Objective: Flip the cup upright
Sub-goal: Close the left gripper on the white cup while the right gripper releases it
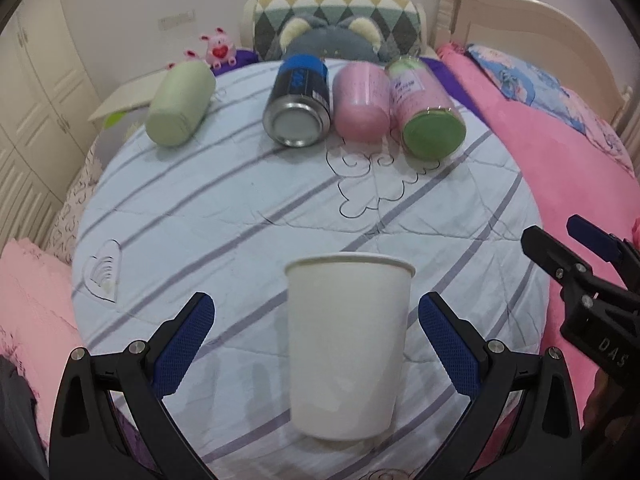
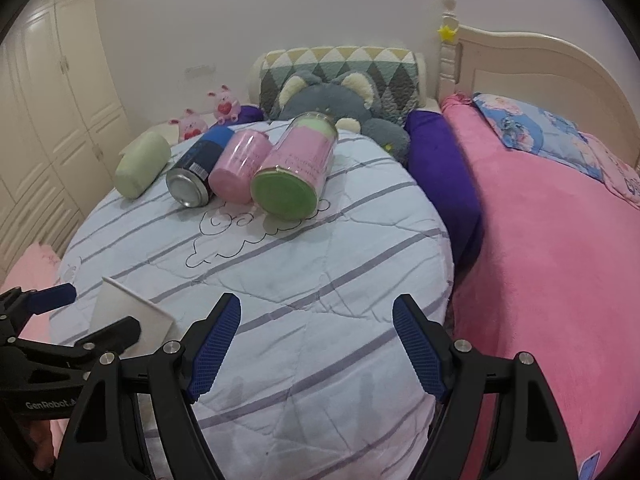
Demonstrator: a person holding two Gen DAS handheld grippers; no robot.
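Striped quilt [image 1: 240,208] bears upright white cup [image 1: 347,344] between spread left gripper [image 1: 316,340] fingers [image 1: 185,346]

Striped quilt [image 1: 240,208] on bed: white cup [image 1: 348,344] upright near; four containers lying at far edge.

Bare quilt [image 2: 320,300]; containers [image 2: 248,168] far-side.

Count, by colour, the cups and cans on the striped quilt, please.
White: 1, paper cup
Pale green: 1, cup
Blue: 1, can
Pink: 2, pink cup and clear green-based cup
Total: 5
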